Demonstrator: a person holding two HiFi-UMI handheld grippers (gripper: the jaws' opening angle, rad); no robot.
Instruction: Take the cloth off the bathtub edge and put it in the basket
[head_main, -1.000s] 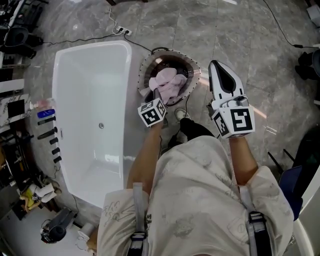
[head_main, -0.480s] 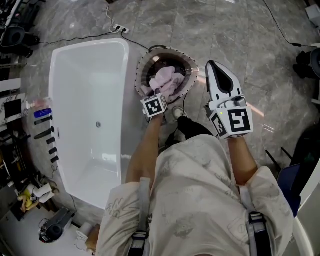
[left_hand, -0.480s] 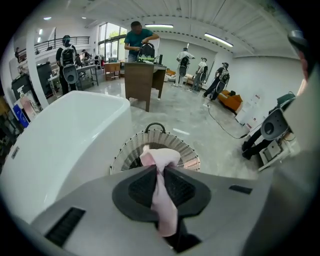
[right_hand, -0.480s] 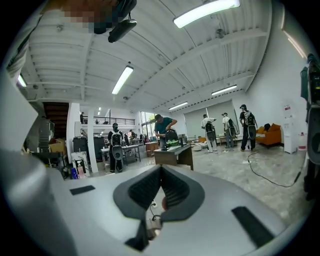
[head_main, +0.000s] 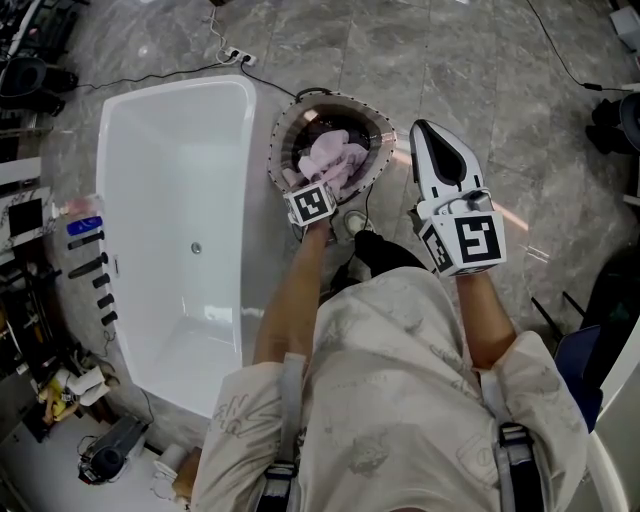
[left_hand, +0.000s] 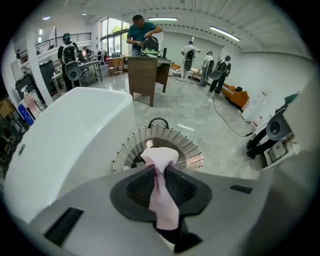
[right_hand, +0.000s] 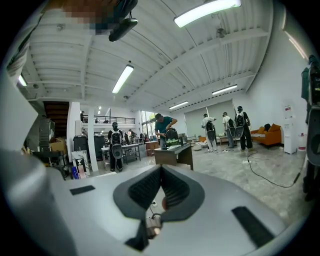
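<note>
**Item:** cloth (left_hand: 161, 200), pink. Judged soft, light and limp; it bunches and drapes, and is not fragile.

**Location:** hanging into the basket (left_hand: 176, 136), which stands just beside the bathtub (head_main: 250, 200) edge.

**Hold:** one gathered fold is pinched in the left gripper (left_hand: 160, 169), whose jaws have just been easing apart. A bunched fold grips best.

**Right gripper** (right_hand: 161, 170): jaws together, empty, well clear of the basket.
</note>
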